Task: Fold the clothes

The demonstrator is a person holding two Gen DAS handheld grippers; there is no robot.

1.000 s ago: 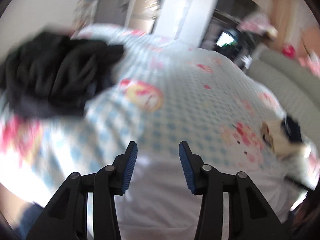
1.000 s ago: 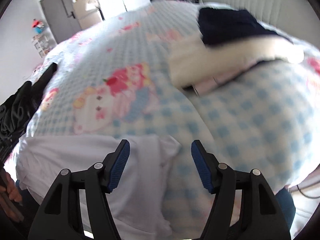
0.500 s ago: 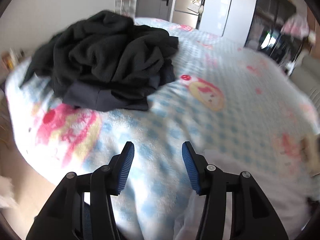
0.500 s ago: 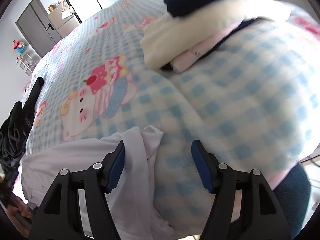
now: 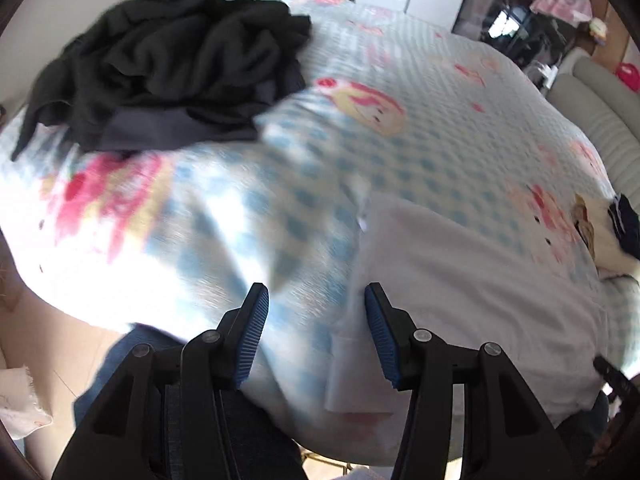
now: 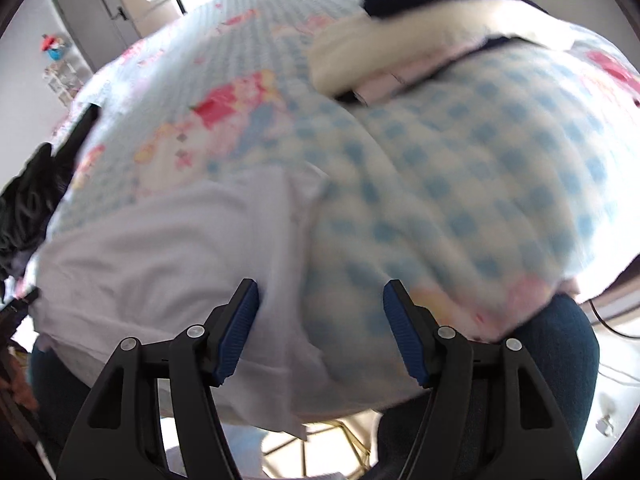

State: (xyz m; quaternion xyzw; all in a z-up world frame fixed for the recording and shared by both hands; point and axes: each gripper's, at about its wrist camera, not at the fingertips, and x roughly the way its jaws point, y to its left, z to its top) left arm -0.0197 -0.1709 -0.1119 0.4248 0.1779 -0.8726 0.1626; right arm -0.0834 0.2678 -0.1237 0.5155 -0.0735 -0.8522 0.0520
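One white shirt (image 5: 472, 276) lay flat at the near edge of the bed (image 5: 420, 92), hanging a little over it. There were two piles of clothes: a black heap (image 5: 172, 64) far ahead and left of the left gripper's (image 5: 316, 332) fingers, and a folded stack (image 6: 416, 36), cream under navy, ahead and right of the right gripper's (image 6: 320, 332) fingers.

Both grippers had their fingers spread, pinching nothing. The shirt's left edge lay just below the left gripper's right finger (image 5: 378, 332); its right edge ran under the right gripper's left finger (image 6: 236, 332). Whether the pads touched cloth I could not tell. Nothing stood between fingers and shirt; a person's jeans (image 6: 560, 368) showed below the bed edge.

A second before, the left gripper had looked across the shirt toward the stack; now it faced the shirt's left edge, and the right gripper sat closer over the right edge.
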